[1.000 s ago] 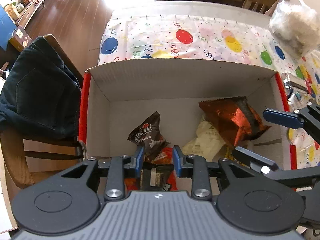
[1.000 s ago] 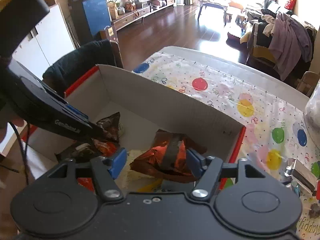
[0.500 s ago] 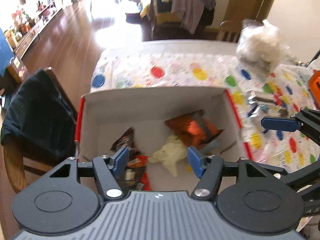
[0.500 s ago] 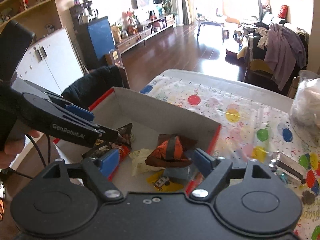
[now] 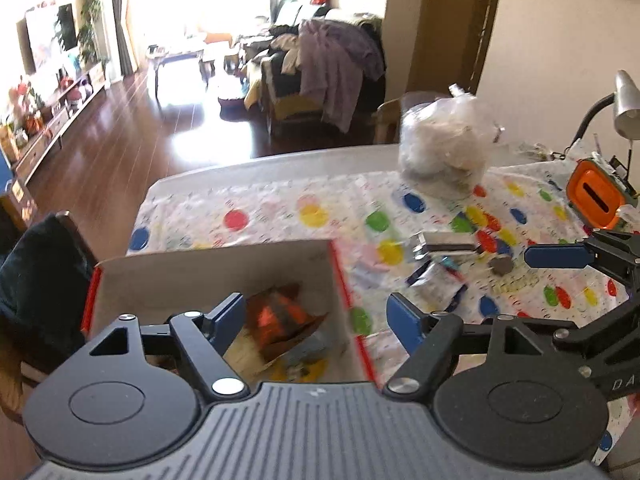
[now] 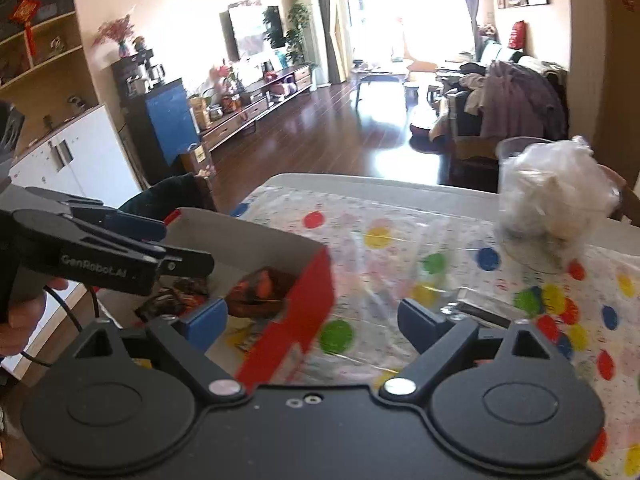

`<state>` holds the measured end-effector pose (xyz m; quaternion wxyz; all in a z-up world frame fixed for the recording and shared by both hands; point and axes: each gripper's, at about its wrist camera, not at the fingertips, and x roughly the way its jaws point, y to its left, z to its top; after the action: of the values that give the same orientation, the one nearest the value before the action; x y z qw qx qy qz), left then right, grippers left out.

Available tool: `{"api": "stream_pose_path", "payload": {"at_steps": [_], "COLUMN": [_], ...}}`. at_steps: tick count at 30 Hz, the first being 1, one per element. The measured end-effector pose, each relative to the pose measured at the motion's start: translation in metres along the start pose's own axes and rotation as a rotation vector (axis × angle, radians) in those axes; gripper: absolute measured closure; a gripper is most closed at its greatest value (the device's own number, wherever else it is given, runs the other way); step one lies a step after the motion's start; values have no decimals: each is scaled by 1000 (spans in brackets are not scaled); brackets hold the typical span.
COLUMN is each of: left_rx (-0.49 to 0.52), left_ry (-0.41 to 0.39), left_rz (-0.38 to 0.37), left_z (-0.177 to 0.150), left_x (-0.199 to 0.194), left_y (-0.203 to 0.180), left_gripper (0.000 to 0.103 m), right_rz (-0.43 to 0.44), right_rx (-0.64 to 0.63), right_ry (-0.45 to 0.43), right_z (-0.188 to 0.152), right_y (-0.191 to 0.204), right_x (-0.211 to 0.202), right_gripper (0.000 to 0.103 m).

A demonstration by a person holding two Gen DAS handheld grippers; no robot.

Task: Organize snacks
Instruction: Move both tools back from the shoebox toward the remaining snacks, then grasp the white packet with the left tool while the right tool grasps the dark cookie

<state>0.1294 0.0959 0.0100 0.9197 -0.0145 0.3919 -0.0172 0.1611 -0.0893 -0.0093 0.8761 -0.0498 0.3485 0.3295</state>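
Observation:
A cardboard box (image 5: 208, 268) with red outer sides stands on the table's left part and holds snack packs, among them an orange-brown foil bag (image 5: 280, 320). The box (image 6: 312, 300) and the foil bag (image 6: 256, 296) also show in the right wrist view. My left gripper (image 5: 316, 314) is open and empty, raised above the box's right wall. My right gripper (image 6: 308, 320) is open and empty, above the box's right corner. A small white and blue snack pack (image 5: 436, 278) lies on the tablecloth right of the box.
A balloon-print tablecloth (image 5: 320, 212) covers the table. A clear plastic bag with white contents (image 5: 440, 152) stands at the back. An orange device (image 5: 596, 196) and a desk lamp (image 5: 624, 108) are at the far right. A chair with dark clothing (image 5: 28, 272) stands left of the box.
Both grippers have lifted up and away from the box and opened wider. The left gripper let go of the snack pack it held inside the box. Both views swung right.

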Motion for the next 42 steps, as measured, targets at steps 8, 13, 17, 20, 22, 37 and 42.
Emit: {"api": "stream_pose_path", "payload": {"at_steps": [8, 13, 17, 20, 22, 37, 42], "left_rx": [0, -9, -14, -35, -65, -321, -342], "left_ry": [-35, 11, 59, 132, 173, 413, 465], "left_rz": [-18, -31, -41, -42, -23, 66, 95], "left_z": [7, 9, 12, 15, 17, 38, 37], "left_x": [22, 57, 92, 123, 142, 255, 274], "left_y": [-58, -96, -122, -136, -141, -141, -146], "left_gripper": [19, 19, 19, 19, 19, 19, 19], "right_rz": [-26, -65, -65, -60, -49, 51, 63], "right_rx": [1, -72, -111, -158, -188, -320, -327], "right_ry": [-24, 11, 52, 85, 117, 264, 296], "right_z": [-16, -33, -42, -48, -51, -60, -64], "right_y": [-62, -104, -139, -158, -168, -222, -237], "right_x": [-23, -21, -9, 7, 19, 107, 119], "right_gripper": [0, 0, 0, 0, 1, 21, 27]}}
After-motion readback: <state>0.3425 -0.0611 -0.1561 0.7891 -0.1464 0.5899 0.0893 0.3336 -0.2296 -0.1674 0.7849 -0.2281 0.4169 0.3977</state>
